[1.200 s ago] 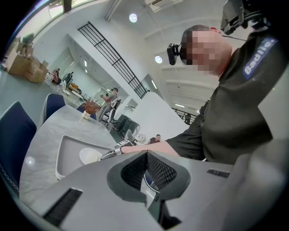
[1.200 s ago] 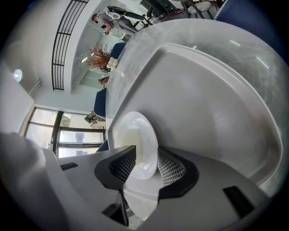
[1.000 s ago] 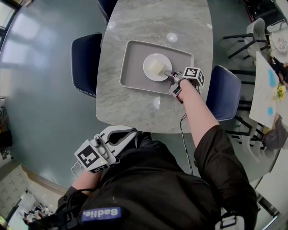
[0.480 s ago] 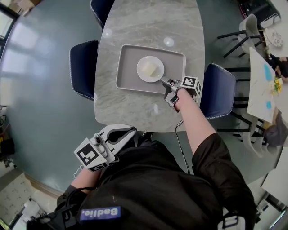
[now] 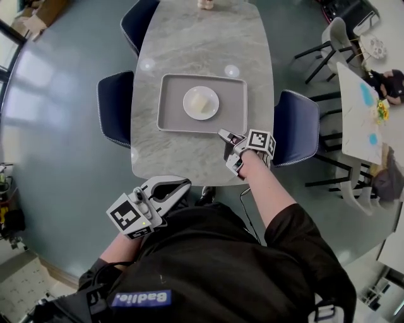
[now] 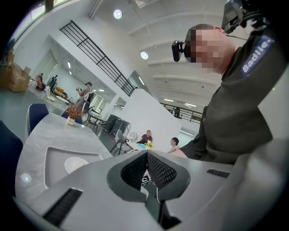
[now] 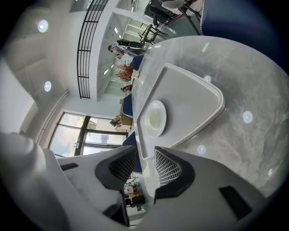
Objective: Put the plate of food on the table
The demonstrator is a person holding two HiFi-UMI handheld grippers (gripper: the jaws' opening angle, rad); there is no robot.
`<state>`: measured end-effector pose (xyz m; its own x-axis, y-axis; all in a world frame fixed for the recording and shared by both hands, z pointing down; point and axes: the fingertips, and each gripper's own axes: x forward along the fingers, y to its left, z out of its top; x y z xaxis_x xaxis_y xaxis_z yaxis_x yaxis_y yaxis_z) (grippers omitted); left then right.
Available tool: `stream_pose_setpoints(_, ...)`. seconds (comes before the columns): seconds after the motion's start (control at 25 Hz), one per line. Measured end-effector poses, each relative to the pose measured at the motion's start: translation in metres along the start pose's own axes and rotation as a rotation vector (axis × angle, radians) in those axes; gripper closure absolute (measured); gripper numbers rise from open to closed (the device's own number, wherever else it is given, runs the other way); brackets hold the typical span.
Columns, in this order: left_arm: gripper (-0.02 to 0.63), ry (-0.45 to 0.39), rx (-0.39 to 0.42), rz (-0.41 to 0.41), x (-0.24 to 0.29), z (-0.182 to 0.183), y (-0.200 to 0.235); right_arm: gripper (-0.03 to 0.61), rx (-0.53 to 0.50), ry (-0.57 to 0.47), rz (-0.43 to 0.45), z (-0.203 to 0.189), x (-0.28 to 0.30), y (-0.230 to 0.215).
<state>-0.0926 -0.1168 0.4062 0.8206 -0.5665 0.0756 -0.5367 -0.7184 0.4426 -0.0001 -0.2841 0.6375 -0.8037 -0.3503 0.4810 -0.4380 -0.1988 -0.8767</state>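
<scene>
A white plate [image 5: 201, 103] with a pale piece of food sits in the middle of a grey tray [image 5: 170, 113] on the marble table [image 5: 202, 38]. My right gripper [image 5: 222, 133] hovers over the table just off the tray's near right corner, clear of the plate. Its jaws stand a little apart with nothing between them. The right gripper view looks past the right gripper [image 7: 146, 155] at the plate [image 7: 153, 118] on the tray [image 7: 194, 103]. My left gripper [image 5: 185, 183] is held near my body below the table's near edge, jaws together and empty. The left gripper [image 6: 146, 155] sees the tray [image 6: 52, 158] from afar.
Dark blue chairs stand at the table's left [image 5: 115, 104], right [image 5: 297, 129] and far left [image 5: 139, 19]. A small ornament [image 5: 206, 4] sits at the far end. A second table [image 5: 360, 107] with colourful items and grey chairs [image 5: 328, 38] stands to the right.
My right gripper has drawn back from the plate's rim towards the table's near edge. The plate stays on the tray. The left gripper has kept its place.
</scene>
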Motion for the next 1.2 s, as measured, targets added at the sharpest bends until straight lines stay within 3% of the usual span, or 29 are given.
stream_pose_setpoints(0.28,0.606,0.014,0.024,-0.030,0.004,0.003,-0.028,0.529,-0.125,0.014,0.103,-0.038,-0.036,0.034)
stream_pose_setpoints(0.6,0.606,0.031,0.060,-0.042,0.007,0.005,-0.029,0.566,-0.327,0.007,0.214,-0.066,-0.068,0.077)
stream_pose_setpoints(1.08,0.606,0.029,-0.021,-0.039,0.008,0.008,-0.027,0.568,-0.975,-0.052,0.296,-0.125,-0.119,0.150)
stream_pose_setpoints(1.2,0.606,0.038,-0.022,-0.050,0.010,0.008,-0.028,0.568,-1.098,-0.078,0.313,-0.136,-0.129,0.167)
